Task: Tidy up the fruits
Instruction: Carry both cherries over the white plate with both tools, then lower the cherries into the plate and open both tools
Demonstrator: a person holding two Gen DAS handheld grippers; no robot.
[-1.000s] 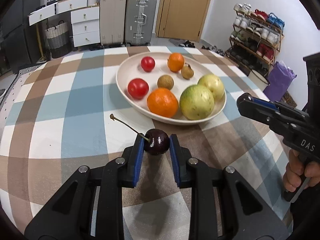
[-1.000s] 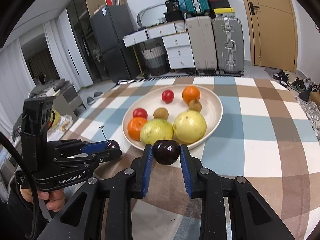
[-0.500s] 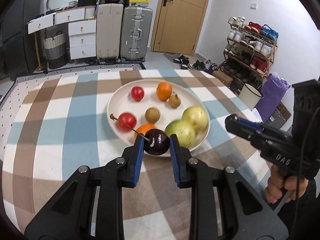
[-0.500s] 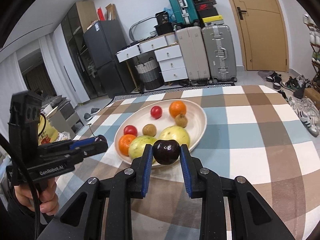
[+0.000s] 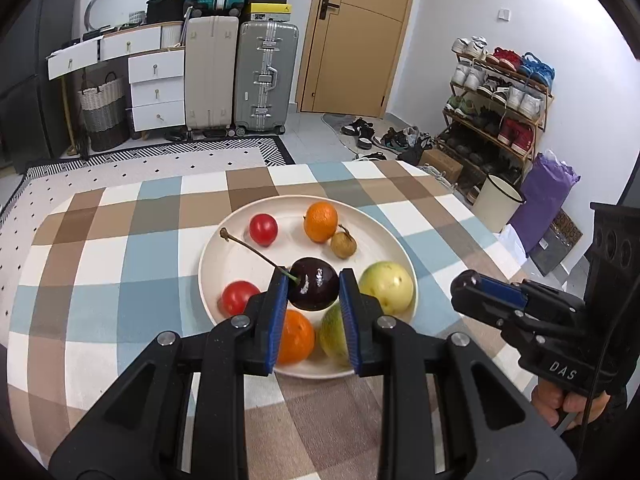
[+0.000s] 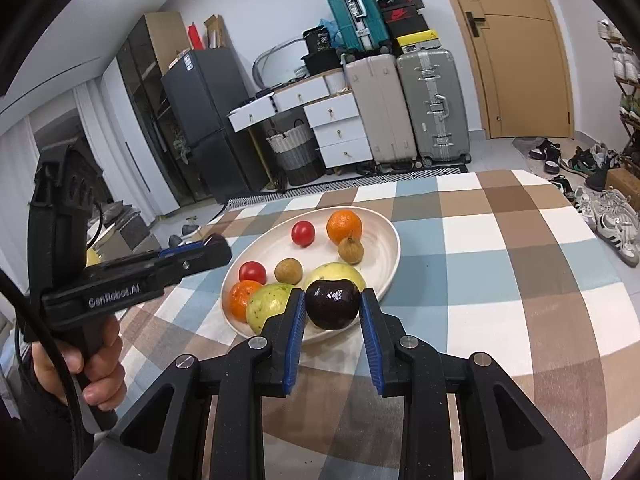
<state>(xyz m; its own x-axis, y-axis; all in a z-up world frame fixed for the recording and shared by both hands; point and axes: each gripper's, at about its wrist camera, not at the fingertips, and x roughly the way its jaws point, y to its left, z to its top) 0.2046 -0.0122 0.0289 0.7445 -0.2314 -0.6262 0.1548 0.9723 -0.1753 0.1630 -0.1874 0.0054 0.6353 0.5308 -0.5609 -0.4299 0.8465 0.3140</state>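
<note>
Holding a dark cherry with a long stem (image 5: 313,289) between its blue pads, the left gripper (image 5: 313,304) hangs above the white plate (image 5: 224,252), which sits in the middle of the table with the checked cloth (image 5: 100,248). I think it stays high so that the fruit can go down into a free place without pushing the others. On the plate, from left to right, I see two red tomatoes (image 5: 263,229), two oranges (image 5: 321,222), two small brown fruits (image 5: 343,244) and two large yellow-green fruits (image 5: 386,287). The bare part of the plate is at its left side, behind the nearer tomato.

The right gripper (image 6: 332,312) is closed on a second cherry (image 6: 332,305), where no stem shows. It waits over the near edge of the plate, in front of the big fruits. Probably it must go around or over them, because they block the short way inside.
</note>
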